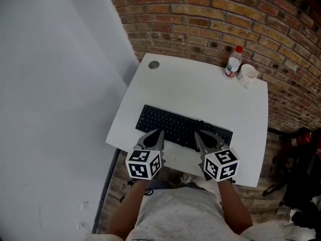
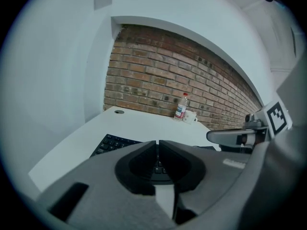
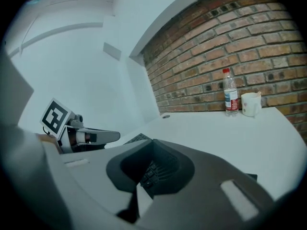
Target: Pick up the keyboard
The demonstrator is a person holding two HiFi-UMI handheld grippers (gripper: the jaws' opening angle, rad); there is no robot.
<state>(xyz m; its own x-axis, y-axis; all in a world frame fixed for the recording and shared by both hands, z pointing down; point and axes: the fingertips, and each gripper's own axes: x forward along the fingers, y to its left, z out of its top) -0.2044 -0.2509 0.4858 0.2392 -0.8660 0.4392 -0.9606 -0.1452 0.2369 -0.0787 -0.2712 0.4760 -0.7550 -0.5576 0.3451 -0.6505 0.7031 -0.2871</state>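
Note:
A black keyboard (image 1: 181, 126) lies across the near half of the white table (image 1: 200, 92). My left gripper (image 1: 159, 132) hovers over the keyboard's near edge at its left part, jaws together with nothing between them. The right gripper (image 1: 197, 134) is just as near the keyboard's right part, also shut and empty. In the left gripper view the keyboard (image 2: 111, 143) shows beyond the closed left gripper (image 2: 157, 142), with the other gripper (image 2: 211, 136) to the right. In the right gripper view, keys (image 3: 156, 169) show through the hollow behind the jaws.
At the table's far right stand a clear bottle with a red cap (image 1: 233, 62) and a white mug (image 1: 248, 74). A round grey cable port (image 1: 153, 65) sits at the far left corner. A brick wall (image 1: 210, 19) runs behind; dark equipment (image 1: 298, 164) stands right of the table.

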